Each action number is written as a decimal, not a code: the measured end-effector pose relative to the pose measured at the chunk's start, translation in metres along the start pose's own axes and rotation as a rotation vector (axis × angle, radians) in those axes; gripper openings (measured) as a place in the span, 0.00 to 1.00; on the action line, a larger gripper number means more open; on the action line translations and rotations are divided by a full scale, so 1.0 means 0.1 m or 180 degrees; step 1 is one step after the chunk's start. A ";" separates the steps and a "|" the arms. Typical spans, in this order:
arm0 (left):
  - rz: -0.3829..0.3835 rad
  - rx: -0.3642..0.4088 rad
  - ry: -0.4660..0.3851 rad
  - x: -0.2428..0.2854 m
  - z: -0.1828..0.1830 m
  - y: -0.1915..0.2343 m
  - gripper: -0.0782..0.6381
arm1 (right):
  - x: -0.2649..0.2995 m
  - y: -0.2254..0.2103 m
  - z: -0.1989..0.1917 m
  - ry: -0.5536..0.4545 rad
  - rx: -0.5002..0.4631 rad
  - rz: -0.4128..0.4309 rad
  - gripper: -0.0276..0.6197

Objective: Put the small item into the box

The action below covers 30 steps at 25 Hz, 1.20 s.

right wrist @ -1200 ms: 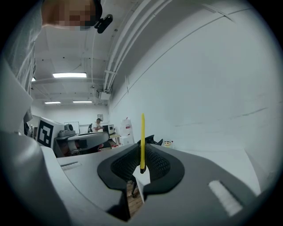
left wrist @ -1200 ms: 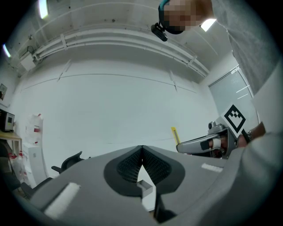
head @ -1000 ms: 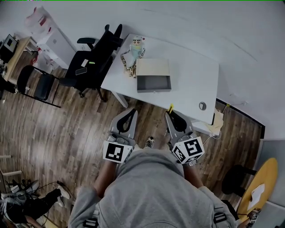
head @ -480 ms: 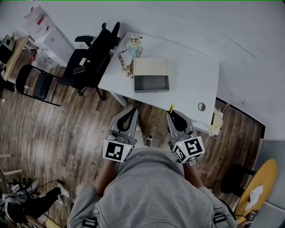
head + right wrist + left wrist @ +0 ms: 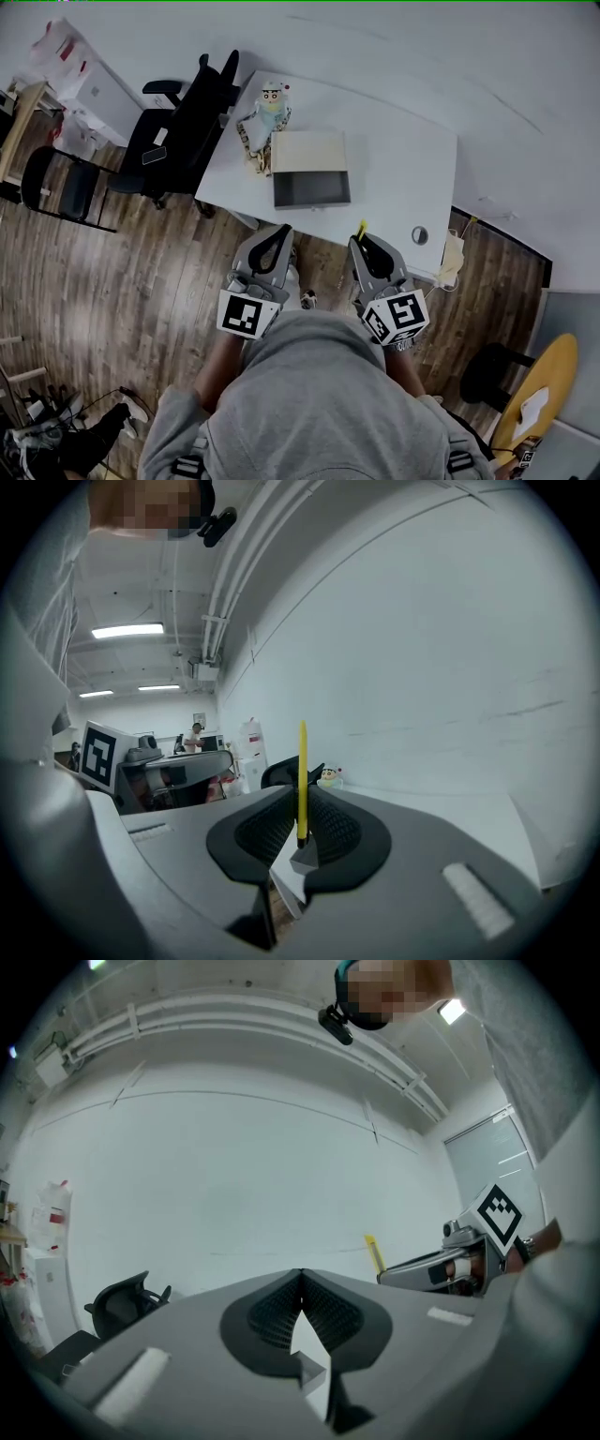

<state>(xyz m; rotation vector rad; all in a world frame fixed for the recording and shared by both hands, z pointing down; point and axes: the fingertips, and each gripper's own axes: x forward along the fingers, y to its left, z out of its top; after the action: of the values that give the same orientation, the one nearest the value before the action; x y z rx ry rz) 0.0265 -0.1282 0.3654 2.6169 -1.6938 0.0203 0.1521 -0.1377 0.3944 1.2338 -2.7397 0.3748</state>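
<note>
An open grey box with its pale lid laid back stands on the white table ahead of me. My right gripper is shut on a thin yellow stick that points up from its jaws; the stick's tip shows near the table's front edge. My left gripper is shut with nothing in it, held level beside the right one, short of the table. Both are over the wooden floor.
A cartoon doll sits at the table's left corner beside the box. A round grommet marks the table's right front. Black office chairs stand left of the table. A round yellow table is at the lower right.
The table, box and doll have shifted a little left and nearer in the head view. Both grippers keep their pose and stay shut.
</note>
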 end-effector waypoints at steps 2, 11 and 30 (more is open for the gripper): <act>-0.0038 -0.0006 0.0032 0.14 0.02 0.06 0.11 | 0.12 -0.07 0.03 0.0046 0.0000 -0.0008 0.14; -0.0063 -0.0138 0.0158 0.60 -0.07 0.43 0.11 | 0.70 -0.20 0.13 0.0248 -0.0091 0.0099 0.14; -0.0253 -0.0262 0.0260 1.33 -0.22 1.25 0.11 | 1.80 -0.47 -0.09 0.0866 -0.0336 0.0039 0.14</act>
<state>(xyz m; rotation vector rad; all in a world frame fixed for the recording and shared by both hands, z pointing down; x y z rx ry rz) -0.0334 -0.2998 0.3922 2.5836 -1.5304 0.0540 0.0684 -0.2951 0.4482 1.0550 -2.5027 0.3641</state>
